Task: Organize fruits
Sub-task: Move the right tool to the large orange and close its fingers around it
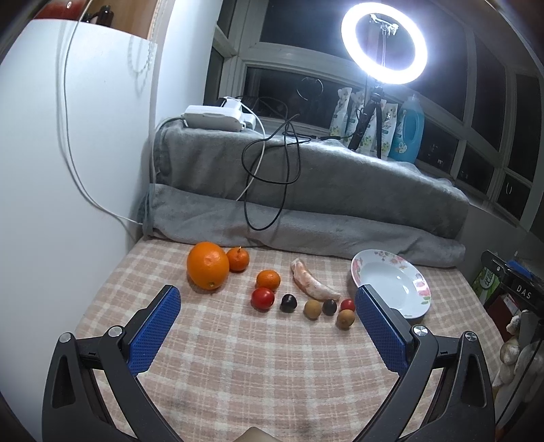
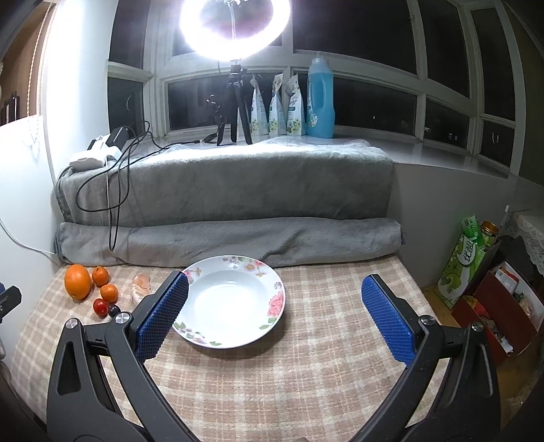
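The left gripper (image 1: 268, 306) hangs above the checked cloth (image 1: 238, 367) with its blue fingers (image 1: 154, 331) spread wide and nothing between them. The right gripper (image 2: 273, 306) is the same — fingers (image 2: 387, 319) well apart, holding nothing — and it hovers just in front of the plate (image 2: 272, 289).

The plate, white with a flowered rim, sits on the cloth with no fruit in it; every piece of fruit lies on the cloth to the left of it. Farthest from the plate is the big orange (image 1: 207, 265), with a small mandarin (image 1: 238, 259) touching its side nearest the plate. A second mandarin (image 1: 268, 280) lies closer to the plate, and a red tomato (image 1: 262, 299) sits just in front of it, touching or nearly so. Next toward the plate comes a dark plum (image 1: 288, 303), then a pale peeled fruit segment (image 1: 312, 284) lying at a slant behind a tight cluster: a brown round fruit (image 1: 312, 309), a second dark fruit (image 1: 329, 307), a small red fruit (image 1: 347, 304) and another brown round fruit (image 1: 345, 319). This cluster is just beside the plate's left rim, partly behind the left gripper's right finger.

Behind the plate a folded grey blanket (image 2: 221, 204) runs along the back edge of the cloth — a lit ring lamp (image 2: 234, 27) on a tripod stands beyond it at the window.
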The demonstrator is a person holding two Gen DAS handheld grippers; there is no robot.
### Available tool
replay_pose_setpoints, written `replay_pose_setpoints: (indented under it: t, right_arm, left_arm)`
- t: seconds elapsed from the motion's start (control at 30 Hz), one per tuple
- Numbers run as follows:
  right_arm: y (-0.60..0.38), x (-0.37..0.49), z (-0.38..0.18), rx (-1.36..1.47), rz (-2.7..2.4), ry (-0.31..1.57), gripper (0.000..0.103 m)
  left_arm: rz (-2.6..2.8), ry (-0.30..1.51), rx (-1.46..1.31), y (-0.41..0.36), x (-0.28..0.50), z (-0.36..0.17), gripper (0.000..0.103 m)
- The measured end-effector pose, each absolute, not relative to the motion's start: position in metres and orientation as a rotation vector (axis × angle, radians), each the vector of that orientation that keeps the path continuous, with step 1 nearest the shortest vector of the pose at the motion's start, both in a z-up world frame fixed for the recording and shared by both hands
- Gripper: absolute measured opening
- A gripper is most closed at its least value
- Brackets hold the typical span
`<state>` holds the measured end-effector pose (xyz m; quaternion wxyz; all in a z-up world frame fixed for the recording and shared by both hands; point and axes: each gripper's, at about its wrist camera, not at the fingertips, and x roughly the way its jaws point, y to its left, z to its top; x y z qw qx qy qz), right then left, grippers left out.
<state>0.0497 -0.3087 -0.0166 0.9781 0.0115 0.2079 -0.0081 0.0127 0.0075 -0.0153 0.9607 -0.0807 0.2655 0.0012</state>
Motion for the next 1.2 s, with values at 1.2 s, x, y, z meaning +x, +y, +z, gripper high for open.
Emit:
replay_pose_setpoints:
  t: [1.2]
  right_arm:
    - [-0.149, 0.212, -0.063, 0.117, 0.644, 0.831, 0.095]
  left_arm:
    - [-0.061, 0.75, -0.342, 0.098, 0.114, -0.08, 0.081]
